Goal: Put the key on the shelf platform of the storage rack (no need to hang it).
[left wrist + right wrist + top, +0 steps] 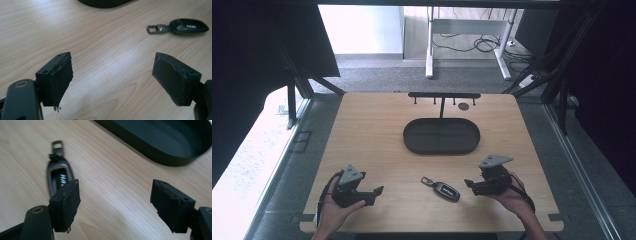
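The table [362, 130] is surfaced in pale wood with a visible grain and a smooth, faintly sheened finish. The oval tray [441, 136] is finished in matt black, and its walls are seen to be smooth. The key fob [188, 25] is cased in glossy dark plastic, with a metal clip [156, 28] at one end. The gripper pads [71, 203] are faced with matt black material, frayed at the edges.

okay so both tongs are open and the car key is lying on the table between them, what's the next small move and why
Probably ease the right tongs toward the car key and centre the open jaws over it. The key lies flat on the wooden table, untouched, nearer the right tongs than the left tongs; in the right gripper view it sits just beyond one jaw, off-centre, with the black oval tray empty behind it.
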Action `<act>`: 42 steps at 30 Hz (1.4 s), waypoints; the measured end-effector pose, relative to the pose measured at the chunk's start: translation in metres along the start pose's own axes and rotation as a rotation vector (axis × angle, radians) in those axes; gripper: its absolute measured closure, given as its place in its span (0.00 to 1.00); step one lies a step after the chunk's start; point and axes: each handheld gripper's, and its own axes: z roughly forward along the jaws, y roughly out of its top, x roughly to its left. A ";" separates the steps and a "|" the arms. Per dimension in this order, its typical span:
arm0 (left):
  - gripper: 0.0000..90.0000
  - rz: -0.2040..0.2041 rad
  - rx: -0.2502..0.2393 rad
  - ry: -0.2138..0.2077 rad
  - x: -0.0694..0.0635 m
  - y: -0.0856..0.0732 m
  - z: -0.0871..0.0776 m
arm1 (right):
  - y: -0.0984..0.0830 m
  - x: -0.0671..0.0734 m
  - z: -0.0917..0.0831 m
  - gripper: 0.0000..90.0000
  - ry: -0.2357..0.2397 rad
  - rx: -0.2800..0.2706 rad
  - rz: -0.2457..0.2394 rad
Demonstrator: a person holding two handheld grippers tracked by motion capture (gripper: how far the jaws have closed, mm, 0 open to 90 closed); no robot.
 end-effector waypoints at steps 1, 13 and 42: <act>0.19 -0.003 0.005 -0.003 0.000 -0.001 0.000 | 0.004 0.003 0.001 0.27 0.011 0.009 -0.013; 0.20 0.004 0.026 -0.007 0.004 -0.004 0.002 | 0.033 0.033 0.024 0.27 0.091 0.124 -0.100; 0.21 0.005 0.054 -0.006 0.005 -0.009 0.004 | 0.037 0.059 0.085 0.43 0.139 0.383 -0.213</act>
